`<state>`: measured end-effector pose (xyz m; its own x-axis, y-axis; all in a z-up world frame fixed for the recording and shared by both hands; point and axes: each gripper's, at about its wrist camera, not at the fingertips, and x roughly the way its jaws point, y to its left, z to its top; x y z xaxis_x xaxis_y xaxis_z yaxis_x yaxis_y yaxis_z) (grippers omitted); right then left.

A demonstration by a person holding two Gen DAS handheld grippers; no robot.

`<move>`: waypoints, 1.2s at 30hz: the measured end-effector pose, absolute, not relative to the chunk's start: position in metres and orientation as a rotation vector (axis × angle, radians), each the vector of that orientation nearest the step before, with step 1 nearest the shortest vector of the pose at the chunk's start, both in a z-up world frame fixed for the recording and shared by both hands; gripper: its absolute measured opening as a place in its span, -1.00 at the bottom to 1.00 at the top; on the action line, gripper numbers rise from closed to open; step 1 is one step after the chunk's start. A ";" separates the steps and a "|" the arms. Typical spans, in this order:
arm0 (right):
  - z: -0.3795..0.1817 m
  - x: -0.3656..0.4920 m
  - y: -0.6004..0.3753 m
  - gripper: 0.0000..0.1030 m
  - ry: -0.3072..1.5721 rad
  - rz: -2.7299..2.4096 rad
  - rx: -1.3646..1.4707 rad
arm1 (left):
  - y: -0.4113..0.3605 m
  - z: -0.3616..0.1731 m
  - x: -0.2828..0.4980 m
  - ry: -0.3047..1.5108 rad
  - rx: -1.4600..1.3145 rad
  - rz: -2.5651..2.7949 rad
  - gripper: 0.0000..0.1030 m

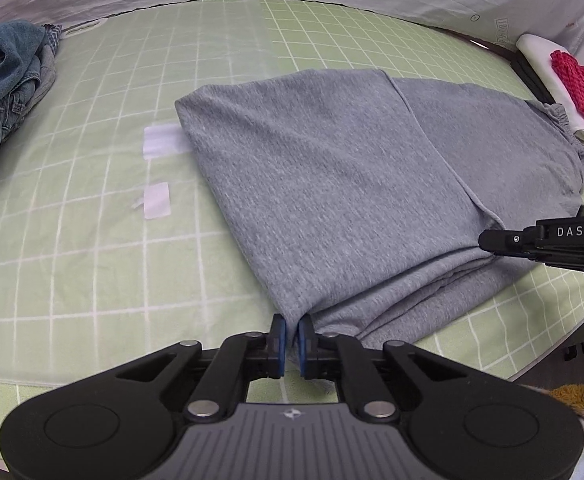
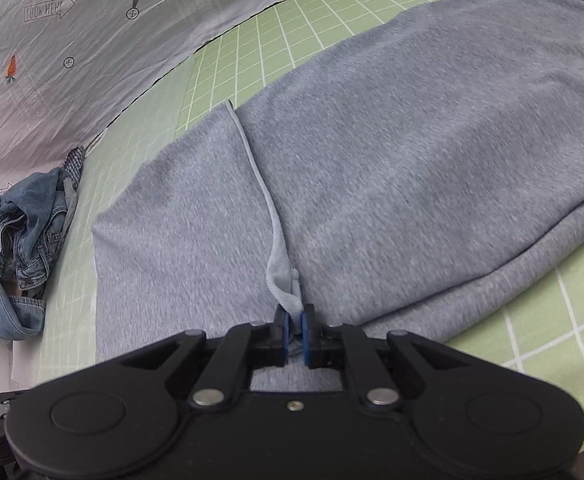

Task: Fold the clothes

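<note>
Both tongs are pinched on one grey garment point(image 1: 331, 184). Left tongs point(image 1: 290, 334) have their blue pads point(image 1: 279, 338) drawn together on the near corner of the folded-over layer; right tongs point(image 2: 295, 328) are clamped on a hemmed edge of the same cloth, a little of it bunched between the pads point(image 2: 284, 330). From the left wrist view the right tongs point(image 1: 487, 240) reach in from the right side and touch the garment's near-right edge.

Ahead of both tongs, the garment lies spread on the worktop point(image 1: 92, 240), which is covered by a green mat with a white grid. One layer is folded across the other, and a gathered elastic band point(image 1: 559, 114) shows at the far right end.

Left of the garment, two white patches point(image 1: 164, 142) lie on the mat, seen only by the left wrist camera. Farther left sits one crumpled heap of blue denim point(image 1: 6, 80), visible in both views. Only the left view shows, at far right, one red checked cloth point(image 1: 579, 88) lying on a folded white piece point(image 1: 539, 64). Only the right view shows carrot prints point(image 2: 10, 68) on the pale sheet point(image 2: 92, 40) behind the worktop.
</note>
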<state>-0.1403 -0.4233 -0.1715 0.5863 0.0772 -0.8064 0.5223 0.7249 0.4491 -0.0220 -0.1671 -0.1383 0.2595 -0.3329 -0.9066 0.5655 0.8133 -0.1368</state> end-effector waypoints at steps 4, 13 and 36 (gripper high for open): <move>-0.168 -0.138 -0.420 -0.74 0.942 -0.268 0.684 | -0.165 -0.140 -0.019 1.172 0.234 -0.566 -0.45; -0.132 -0.152 -0.455 0.39 0.825 -0.332 0.622 | -0.174 -0.115 -0.009 1.095 0.215 -0.430 0.27; -0.143 -0.215 -0.666 0.92 0.794 -0.672 0.825 | -0.332 -0.139 -0.006 1.187 0.243 -0.405 0.38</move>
